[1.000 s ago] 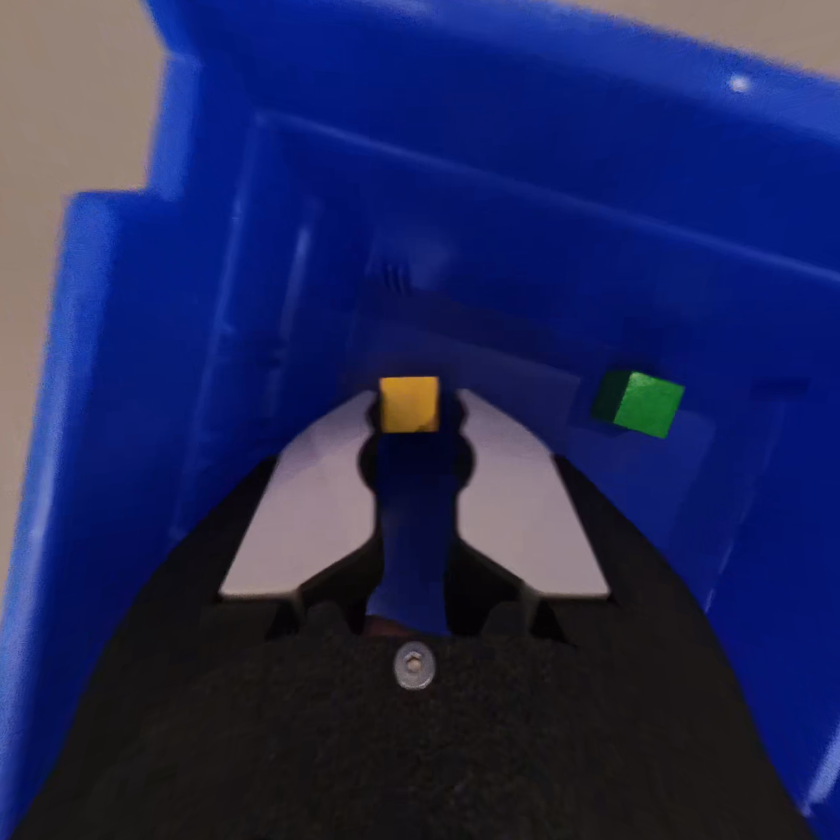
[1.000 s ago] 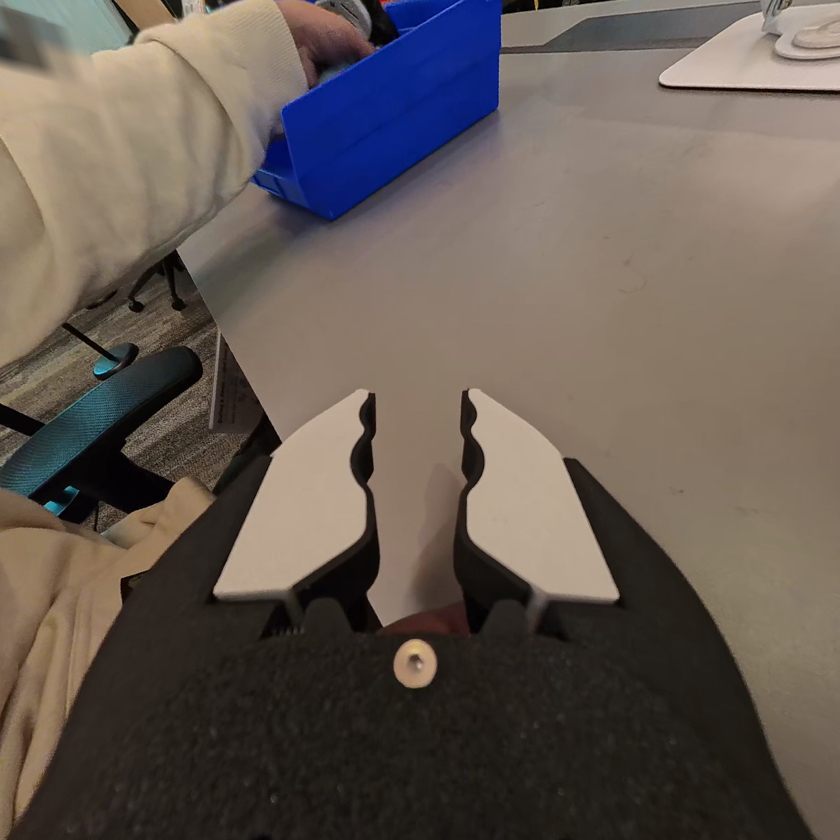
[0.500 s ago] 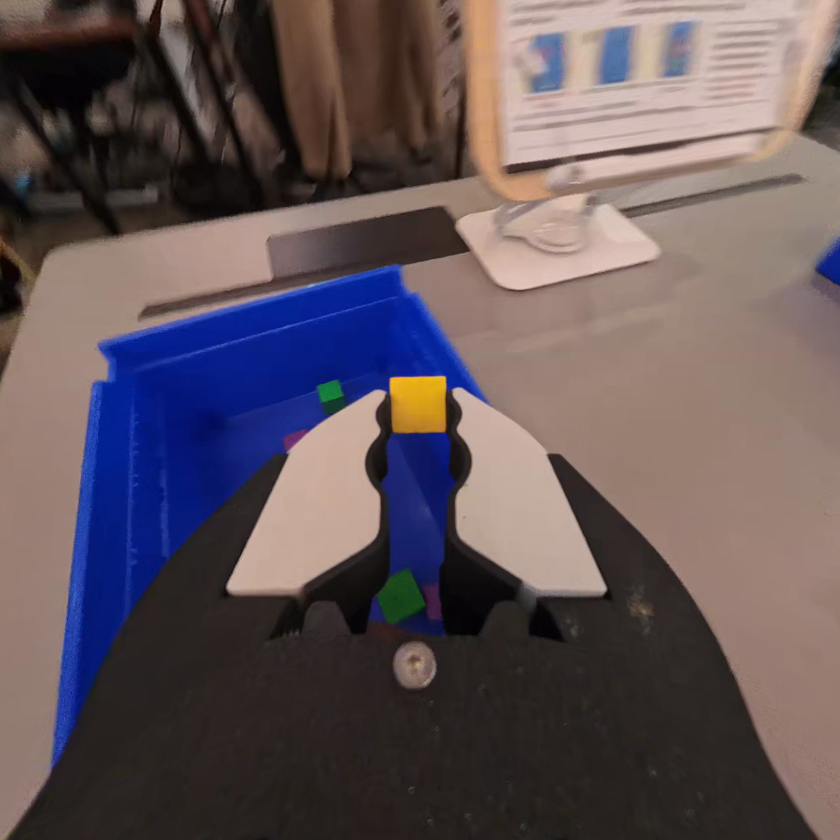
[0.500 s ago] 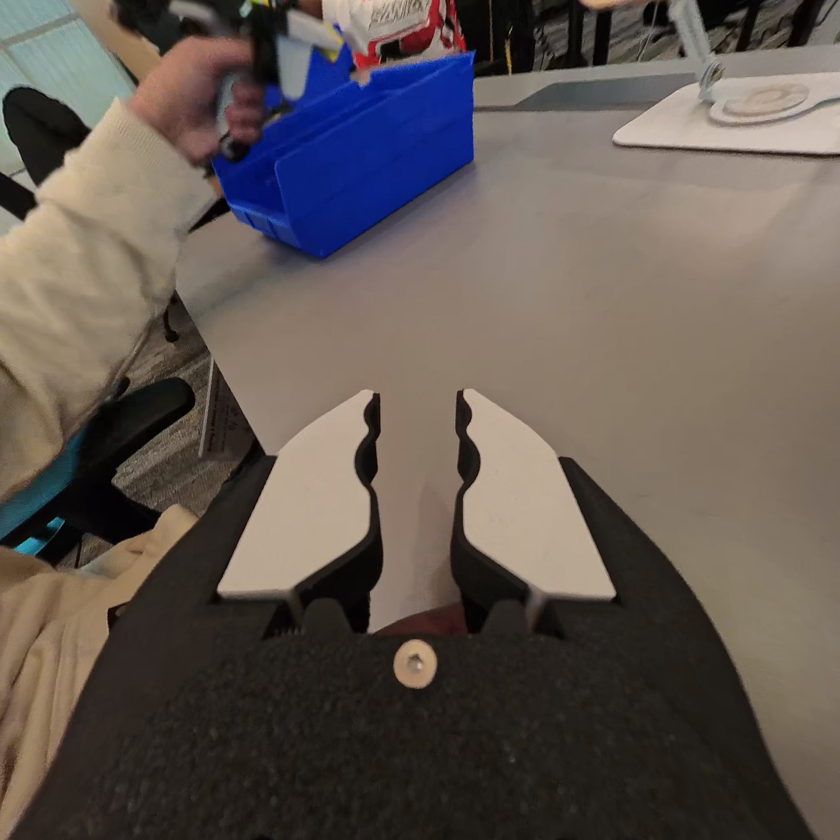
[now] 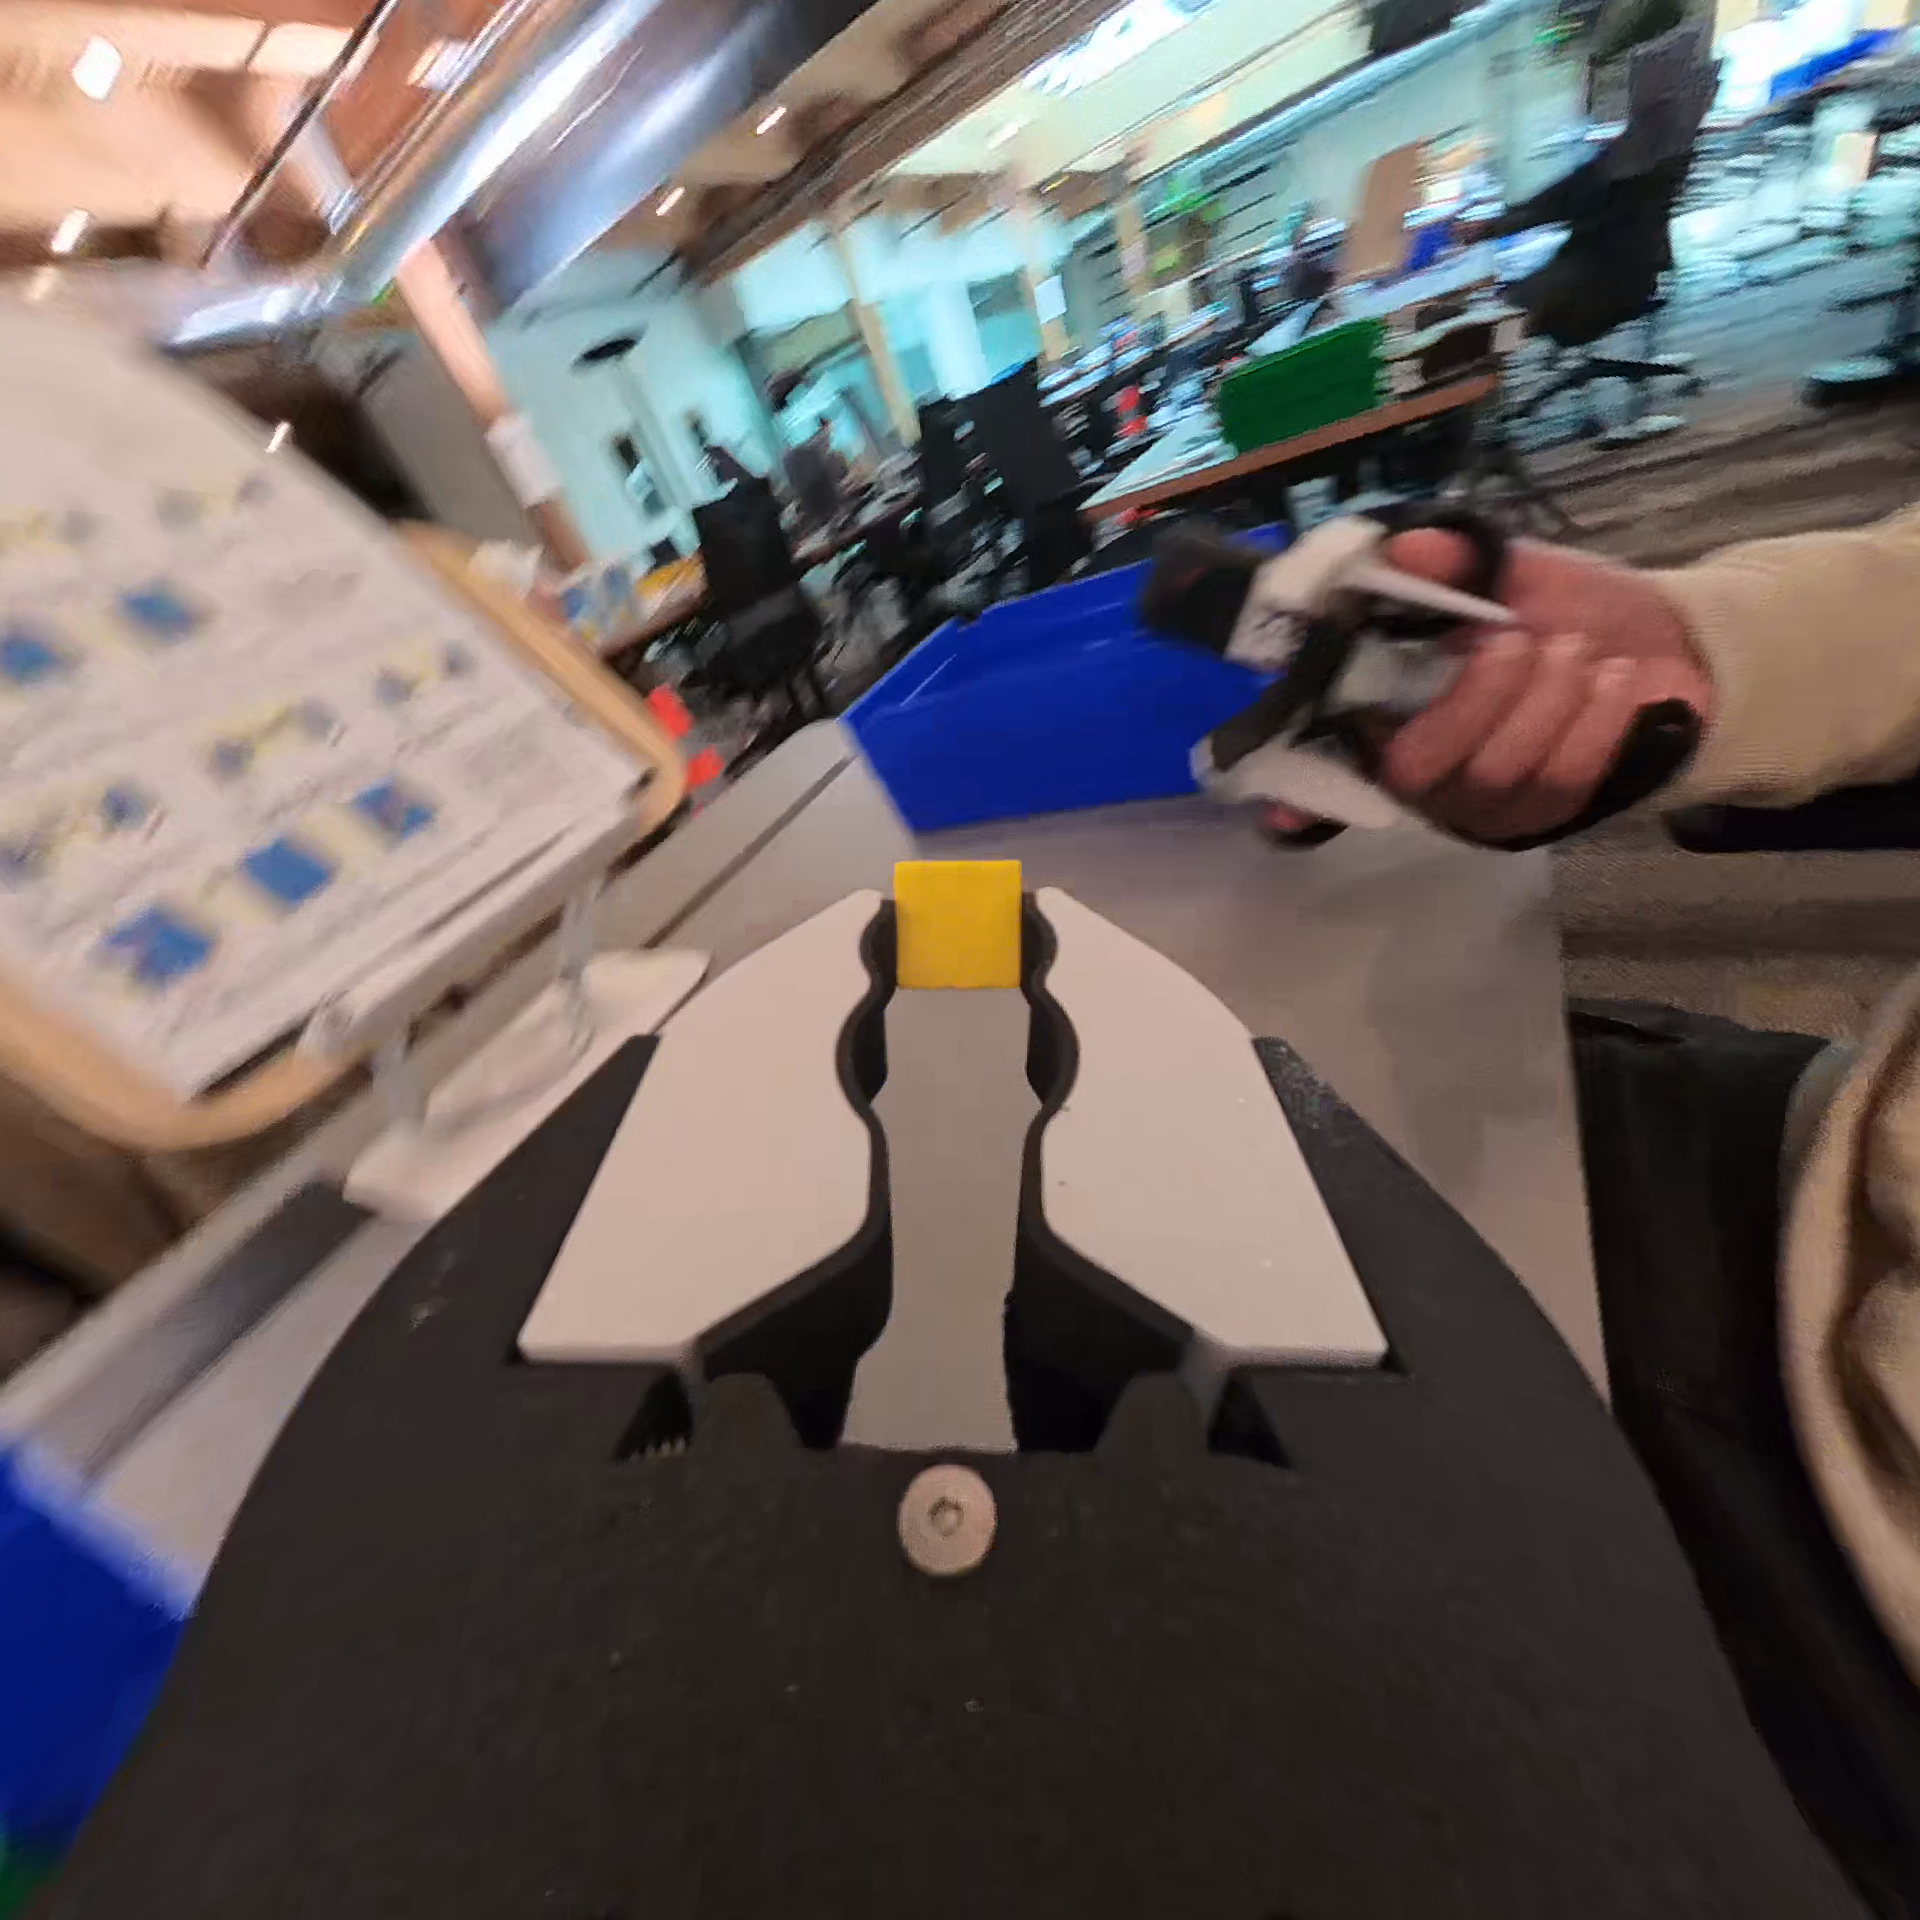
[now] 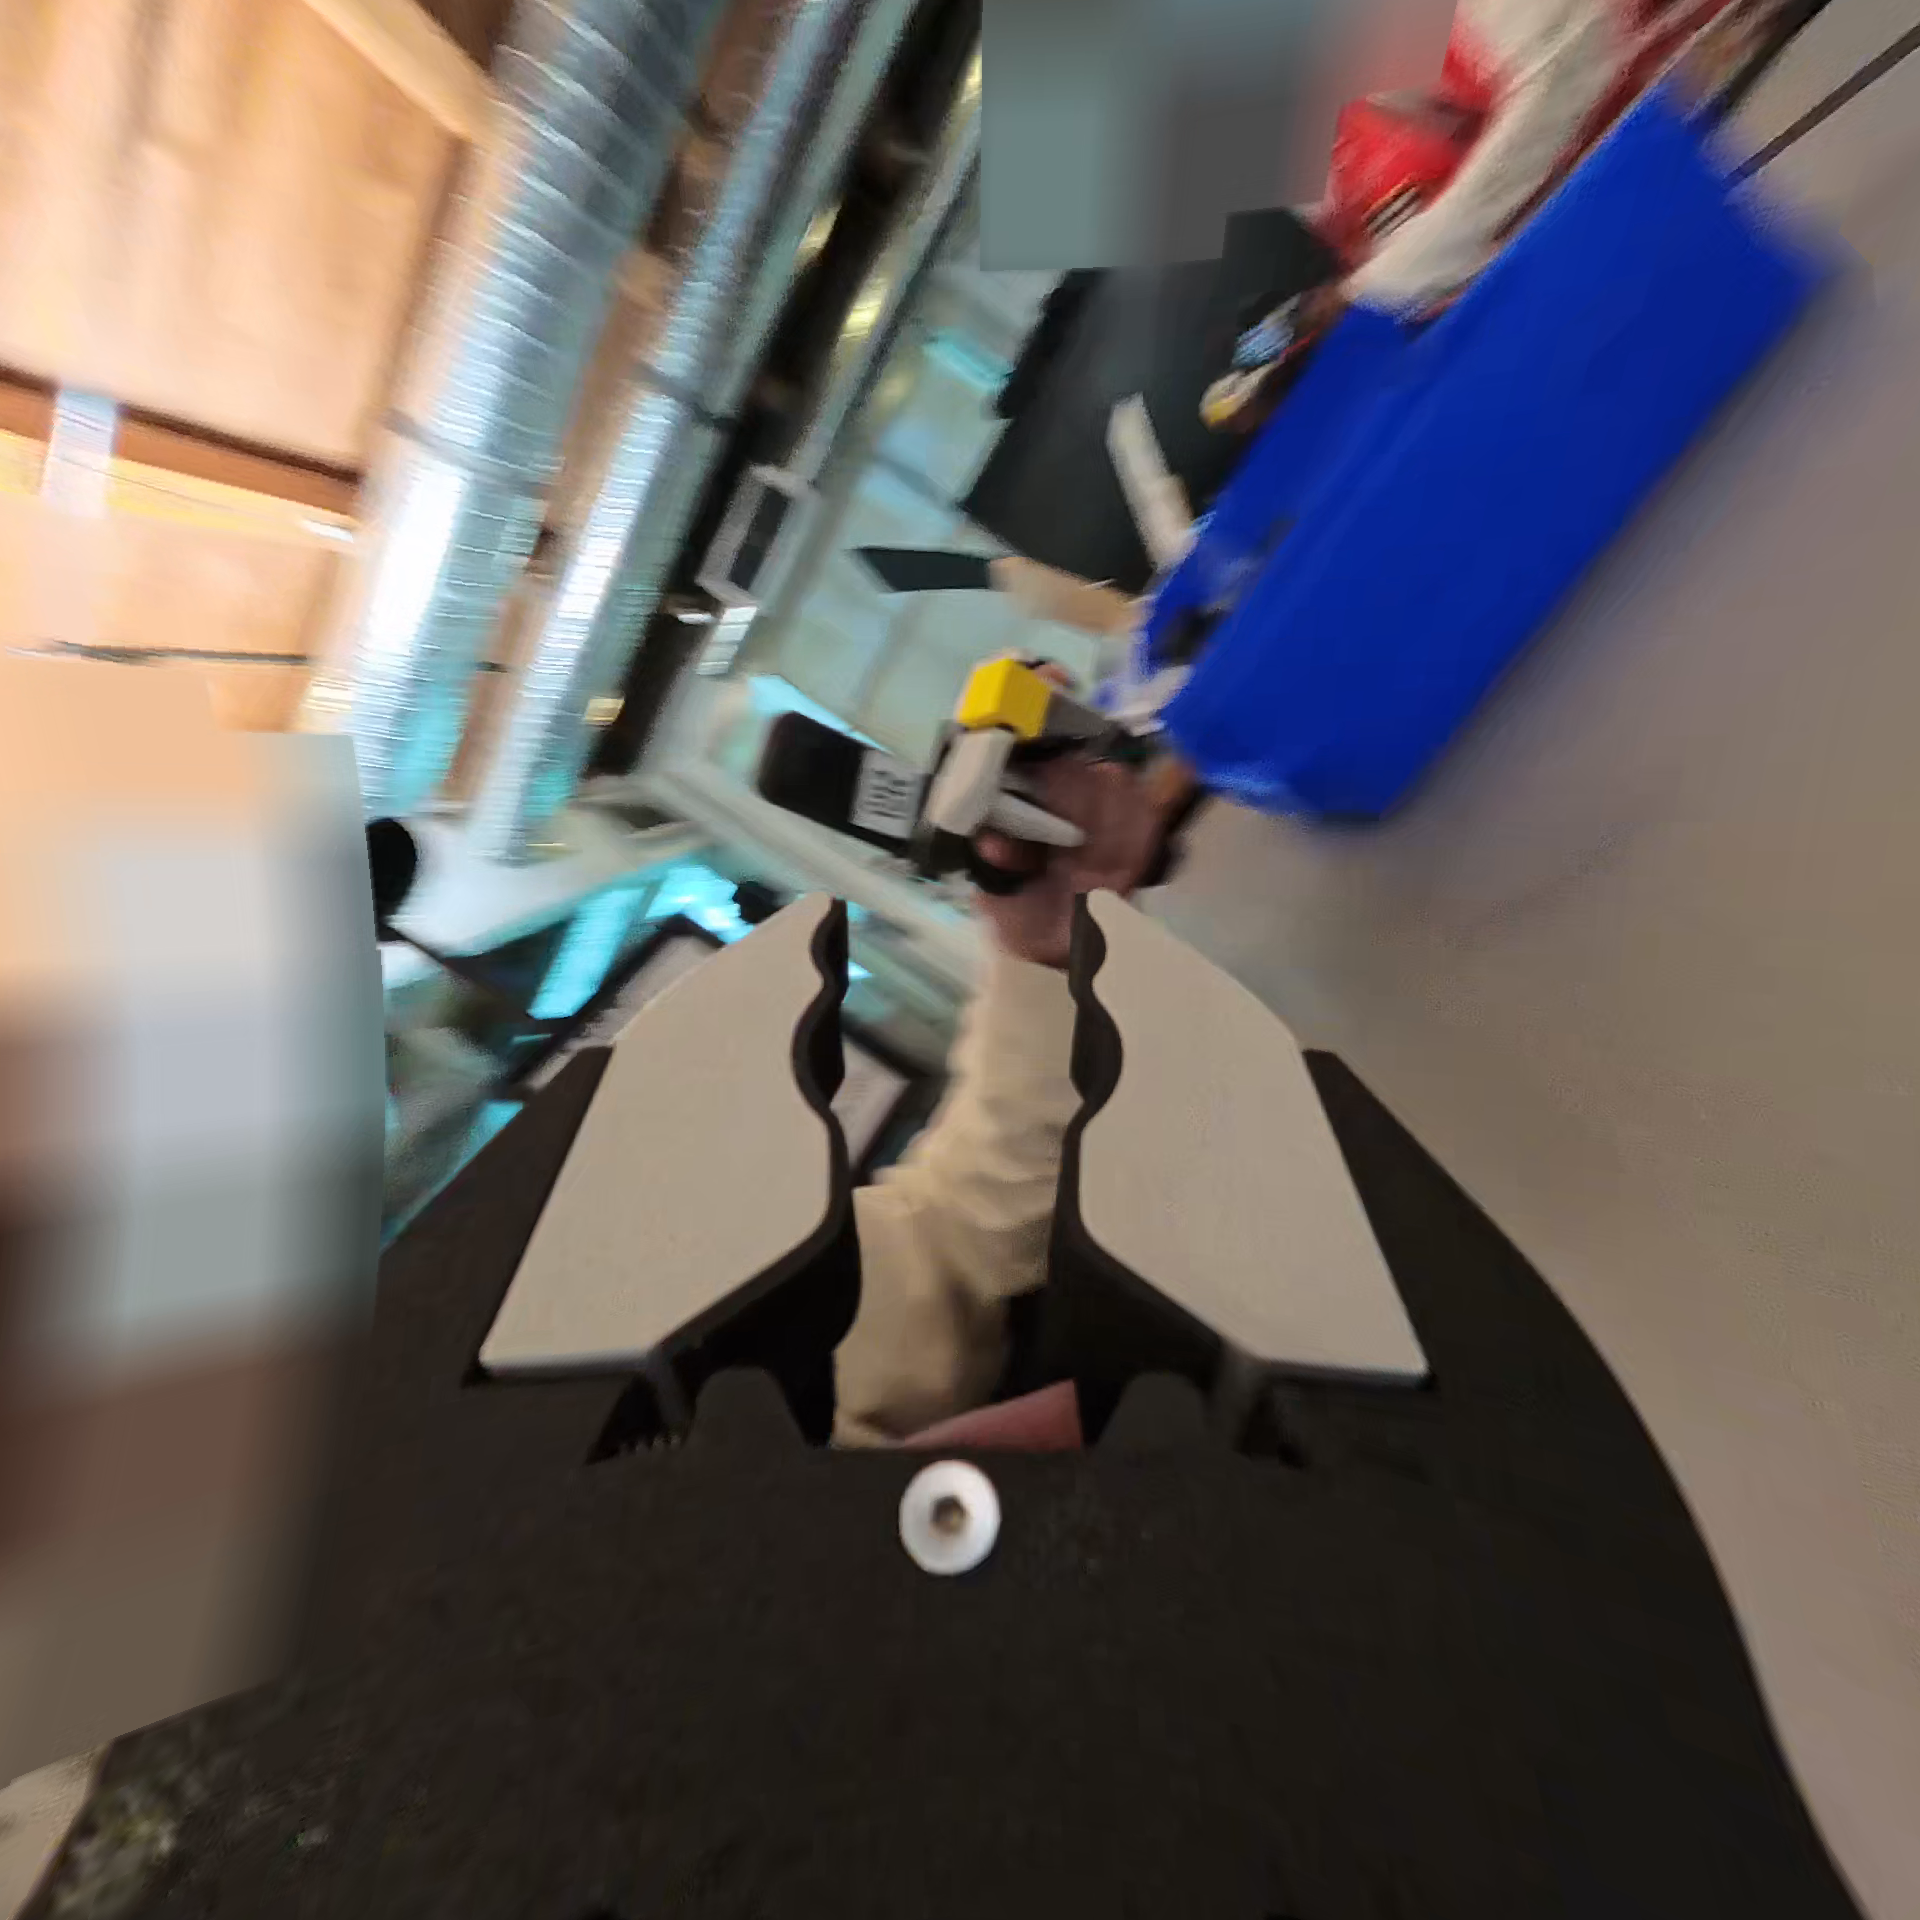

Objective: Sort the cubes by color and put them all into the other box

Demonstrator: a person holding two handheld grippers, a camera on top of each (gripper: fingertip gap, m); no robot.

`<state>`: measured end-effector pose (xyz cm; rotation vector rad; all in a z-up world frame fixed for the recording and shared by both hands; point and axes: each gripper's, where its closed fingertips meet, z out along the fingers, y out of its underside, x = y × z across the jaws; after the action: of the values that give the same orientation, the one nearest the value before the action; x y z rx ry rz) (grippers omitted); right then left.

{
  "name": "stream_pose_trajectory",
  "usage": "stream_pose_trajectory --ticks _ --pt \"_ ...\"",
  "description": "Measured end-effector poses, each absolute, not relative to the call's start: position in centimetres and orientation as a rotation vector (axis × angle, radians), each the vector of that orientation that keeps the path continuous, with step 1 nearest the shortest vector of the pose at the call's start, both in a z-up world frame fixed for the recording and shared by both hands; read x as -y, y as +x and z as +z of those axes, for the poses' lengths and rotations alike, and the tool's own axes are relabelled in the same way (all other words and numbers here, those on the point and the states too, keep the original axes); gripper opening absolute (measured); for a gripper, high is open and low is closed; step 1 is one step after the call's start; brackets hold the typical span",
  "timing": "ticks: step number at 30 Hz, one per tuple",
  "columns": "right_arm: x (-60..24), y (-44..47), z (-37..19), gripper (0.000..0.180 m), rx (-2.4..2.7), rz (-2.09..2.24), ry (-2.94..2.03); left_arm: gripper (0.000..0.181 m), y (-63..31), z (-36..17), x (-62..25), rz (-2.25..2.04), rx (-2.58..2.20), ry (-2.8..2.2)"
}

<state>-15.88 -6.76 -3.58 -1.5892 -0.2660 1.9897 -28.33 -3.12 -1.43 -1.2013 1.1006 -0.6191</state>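
Above grey surface (image 5: 1351,935), left gripper (image 5: 957,925) is pinching yellow cube (image 5: 957,925) by its fingertips; right gripper (image 6: 956,925) is gaping empty. Swinging fast could shake it loose.

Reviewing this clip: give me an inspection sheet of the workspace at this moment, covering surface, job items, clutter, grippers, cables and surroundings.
Surface: grey table, mostly bare.
Job's things: yellow cube pinched at the left gripper tips, above the table; far blue box ahead; near blue box corner at lower left.
Clutter: framed instruction sheet on a white stand.
Grippers: left shut on the cube; right gripper open, empty, view tilted and blurred.
Cables: nothing seen.
Surroundings: open office with desks and chairs, blurred; person's cream sleeve.
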Motion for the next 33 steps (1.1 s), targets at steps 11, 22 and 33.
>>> stream_pose_trajectory --ticks 11,22,33 --pt "8.2 -20.6 -2.1 0.022 0.424 2.364 -1.463 0.022 -17.8 -3.5 7.8 -0.749 -1.424 -1.008" --pt "5.9 -10.0 -6.9 0.023 0.490 1.209 -1.726 0.030 -23.5 -8.8 5.9 -0.602 -0.836 -1.592" --pt "-0.4 5.5 -2.3 0.022 0.335 0.280 -1.799 0.030 -24.2 -11.1 6.9 -0.514 -0.866 -1.650"
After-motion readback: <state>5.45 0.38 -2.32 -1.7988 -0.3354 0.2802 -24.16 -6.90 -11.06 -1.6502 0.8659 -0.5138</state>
